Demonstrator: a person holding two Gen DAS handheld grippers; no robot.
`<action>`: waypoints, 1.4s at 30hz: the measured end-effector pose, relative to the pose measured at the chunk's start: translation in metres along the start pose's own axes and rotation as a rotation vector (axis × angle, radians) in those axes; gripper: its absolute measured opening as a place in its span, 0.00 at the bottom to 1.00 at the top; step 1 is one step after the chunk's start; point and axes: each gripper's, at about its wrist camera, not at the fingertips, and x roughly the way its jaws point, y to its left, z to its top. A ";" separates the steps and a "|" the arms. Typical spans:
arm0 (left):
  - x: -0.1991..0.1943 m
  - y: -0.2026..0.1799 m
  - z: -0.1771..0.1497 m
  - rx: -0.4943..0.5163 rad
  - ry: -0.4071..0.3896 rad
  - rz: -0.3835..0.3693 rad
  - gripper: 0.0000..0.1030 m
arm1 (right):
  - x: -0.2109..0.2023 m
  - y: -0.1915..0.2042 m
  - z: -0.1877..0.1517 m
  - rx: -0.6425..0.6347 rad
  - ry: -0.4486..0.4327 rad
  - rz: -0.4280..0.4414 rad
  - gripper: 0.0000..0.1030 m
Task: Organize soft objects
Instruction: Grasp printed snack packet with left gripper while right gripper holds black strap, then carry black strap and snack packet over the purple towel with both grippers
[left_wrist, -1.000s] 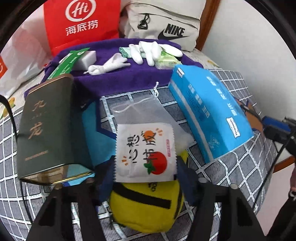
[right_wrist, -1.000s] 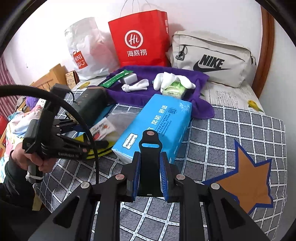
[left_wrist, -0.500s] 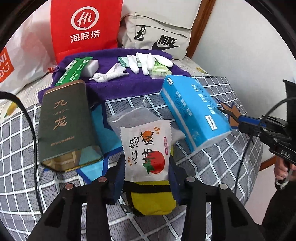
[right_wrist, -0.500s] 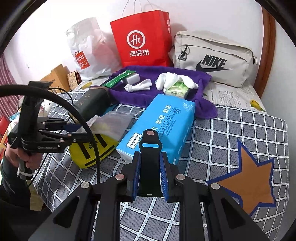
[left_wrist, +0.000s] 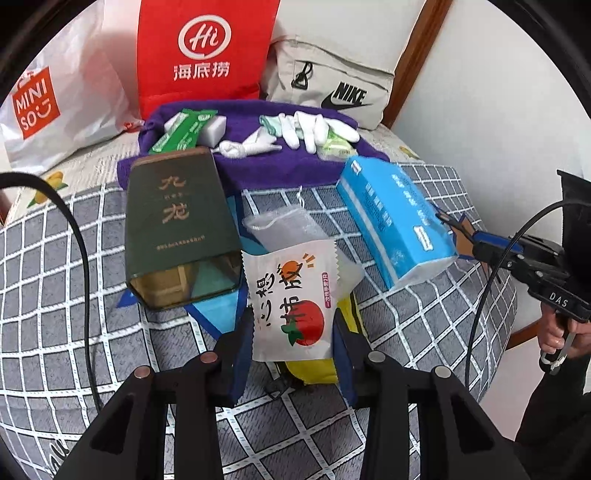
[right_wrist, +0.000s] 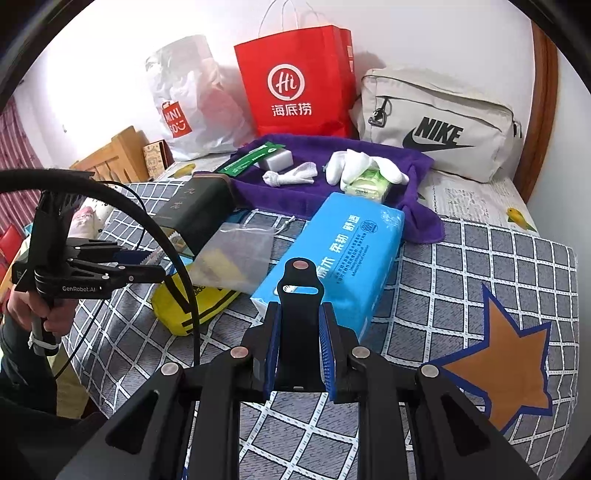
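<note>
While bed (right_wrist: 480, 258) stays cluttered, I note soft items gathered on purple towel (left_wrist: 258, 166), likely sorting spot. Left gripper (left_wrist: 293, 332) pinches sachet (left_wrist: 291, 299), lifted off yellow pouch (right_wrist: 184, 306) for transfer; jaws just closing, earlier wider. Right gripper (right_wrist: 297, 332) narrow, empty.

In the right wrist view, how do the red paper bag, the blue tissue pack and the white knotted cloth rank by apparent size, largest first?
1. Red paper bag and blue tissue pack: look alike; the pack lies nearer, so unsure.
2. White knotted cloth: clearly smallest.
</note>
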 end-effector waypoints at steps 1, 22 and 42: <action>-0.001 0.000 0.001 -0.002 -0.004 0.001 0.36 | 0.000 0.001 0.001 -0.001 -0.001 0.000 0.20; -0.033 0.040 0.066 -0.067 -0.144 0.100 0.36 | 0.015 0.000 0.054 -0.028 -0.059 0.013 0.20; 0.015 0.046 0.152 -0.008 -0.122 0.103 0.36 | 0.069 -0.020 0.132 -0.032 -0.081 0.036 0.20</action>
